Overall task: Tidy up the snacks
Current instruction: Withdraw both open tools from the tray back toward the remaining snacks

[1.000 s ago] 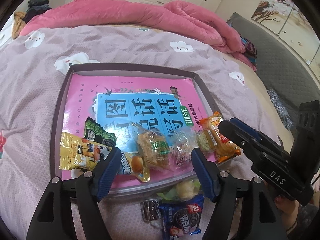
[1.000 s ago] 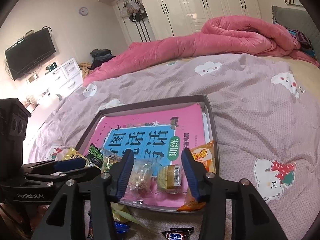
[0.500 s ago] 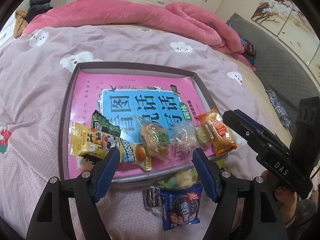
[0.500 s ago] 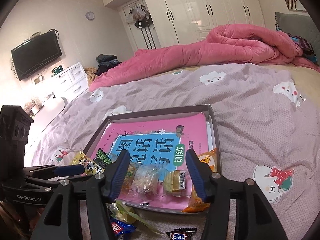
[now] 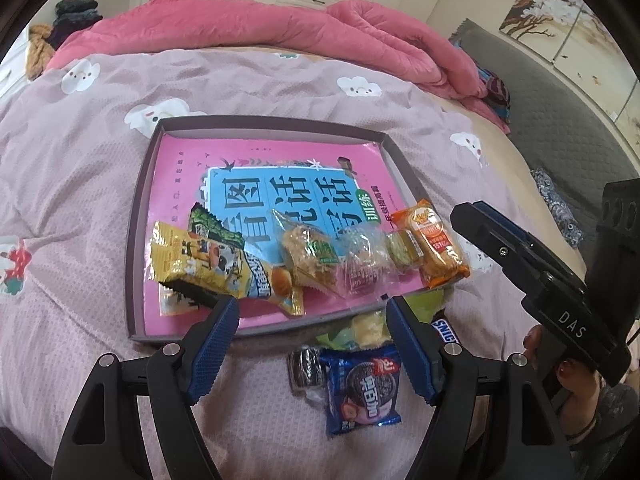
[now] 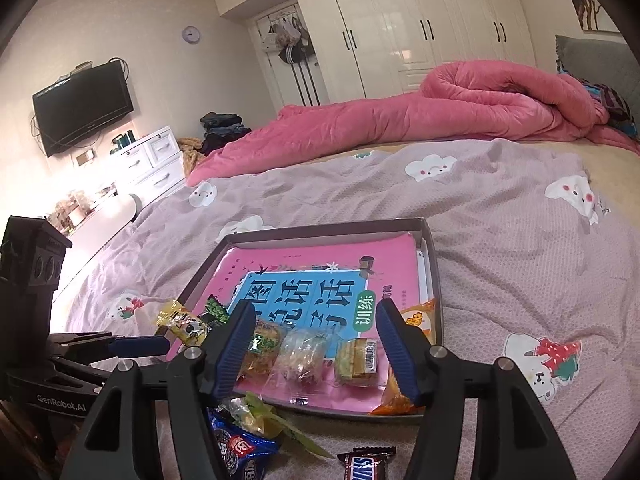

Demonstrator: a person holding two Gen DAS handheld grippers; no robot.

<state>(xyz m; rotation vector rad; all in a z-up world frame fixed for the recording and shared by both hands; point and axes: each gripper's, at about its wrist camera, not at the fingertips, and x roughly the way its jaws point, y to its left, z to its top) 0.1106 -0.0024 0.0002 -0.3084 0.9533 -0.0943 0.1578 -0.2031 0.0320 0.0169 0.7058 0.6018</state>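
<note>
Snacks lined up in a shallow grey tray on a bed, both claws empty.

Left wrist view: the left gripper (image 5: 312, 320) stands spread wide with nothing between its blue pads, and sits farther back from the shallow grey cardboard tray (image 5: 134, 240) than a second ago, so the blue foil cookie packet (image 5: 362, 388) at six o'clock, on the mauve cloud-print bedspread (image 5: 60, 200), shows in full. A row of wrapped snacks (image 5: 312, 256) lies along the tray's near edge on a pink book (image 5: 180, 168). Right wrist view: the right gripper (image 6: 314, 344) is opening, wider than before, nothing pinched; the clear-wrapped cake (image 6: 302, 356) lies in the tray beyond its fingers, and a brown chocolate bar (image 6: 366, 462) lies at six o'clock.
</note>
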